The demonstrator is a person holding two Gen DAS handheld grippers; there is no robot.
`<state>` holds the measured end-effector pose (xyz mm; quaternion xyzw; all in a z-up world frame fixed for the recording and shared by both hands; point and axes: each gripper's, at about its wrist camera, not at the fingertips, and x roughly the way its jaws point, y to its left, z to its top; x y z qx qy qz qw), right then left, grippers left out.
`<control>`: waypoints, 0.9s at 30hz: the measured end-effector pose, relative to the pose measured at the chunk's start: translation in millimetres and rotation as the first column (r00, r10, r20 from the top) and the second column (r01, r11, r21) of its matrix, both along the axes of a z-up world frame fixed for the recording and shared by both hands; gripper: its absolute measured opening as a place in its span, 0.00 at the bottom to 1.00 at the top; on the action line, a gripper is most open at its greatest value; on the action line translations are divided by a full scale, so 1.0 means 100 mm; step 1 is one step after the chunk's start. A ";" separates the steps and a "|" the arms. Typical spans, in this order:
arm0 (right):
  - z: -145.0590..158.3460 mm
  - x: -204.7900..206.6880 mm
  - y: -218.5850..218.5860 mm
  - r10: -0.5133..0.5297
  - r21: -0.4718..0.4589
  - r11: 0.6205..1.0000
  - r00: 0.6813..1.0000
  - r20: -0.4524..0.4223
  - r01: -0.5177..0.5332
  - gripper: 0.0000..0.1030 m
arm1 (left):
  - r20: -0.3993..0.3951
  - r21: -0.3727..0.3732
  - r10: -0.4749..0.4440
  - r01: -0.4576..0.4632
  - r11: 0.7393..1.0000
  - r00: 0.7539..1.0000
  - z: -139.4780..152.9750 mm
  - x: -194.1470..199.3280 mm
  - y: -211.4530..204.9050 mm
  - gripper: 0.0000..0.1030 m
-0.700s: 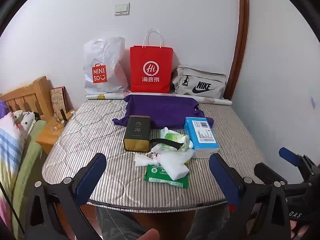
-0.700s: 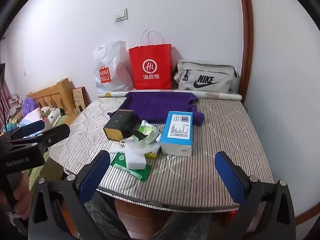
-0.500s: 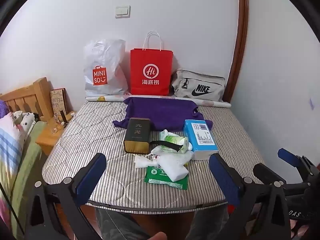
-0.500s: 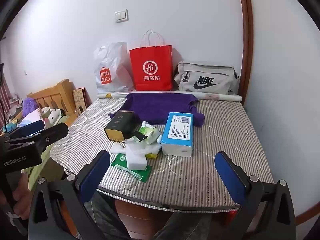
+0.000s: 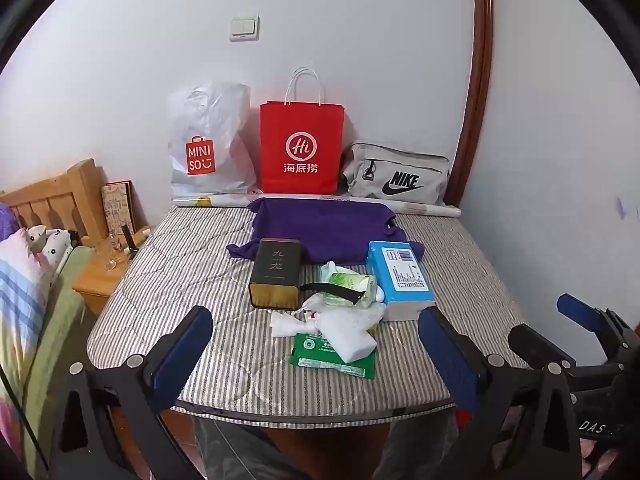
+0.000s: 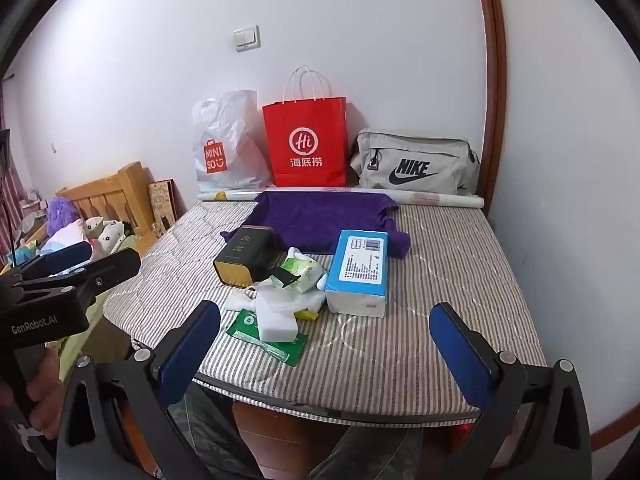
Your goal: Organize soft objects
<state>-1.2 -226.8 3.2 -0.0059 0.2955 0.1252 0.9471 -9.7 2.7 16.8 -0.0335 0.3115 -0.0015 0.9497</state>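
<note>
Both grippers, left (image 5: 316, 344) and right (image 6: 324, 340), hung wide apart and empty short of the mattress (image 5: 180, 272). Nothing sorted yet: cloth (image 5: 324, 228), tissue pack (image 5: 400, 276), wipes (image 5: 334, 356) and sponge (image 5: 348, 340) lay jumbled mid-mattress (tin (image 5: 276, 272) among them). All work remained.

Striped quilted cloth mattress (image 5: 192, 276); matt purple cloth (image 5: 324, 226); glossy tin (image 5: 276, 276).

Soft, even indoor light fills both views; the white wall (image 5: 360, 40) reads bright, shadows stay faint. Fisheye bending curves everything toward dark vignetted corners around it. Focus is sharp.
</note>
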 end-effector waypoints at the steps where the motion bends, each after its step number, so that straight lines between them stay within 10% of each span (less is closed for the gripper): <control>1: 0.00 0.00 0.00 0.001 0.000 1.000 1.000 0.000 -0.001 1.00 | 0.000 0.000 -0.001 0.001 1.000 1.000 0.01 0.00 0.00 1.00; 27: 0.04 -0.06 0.00 0.005 -0.002 1.000 1.000 0.012 -0.005 1.00 | 0.010 -0.001 0.001 -0.001 1.000 1.000 0.03 -0.04 -0.03 1.00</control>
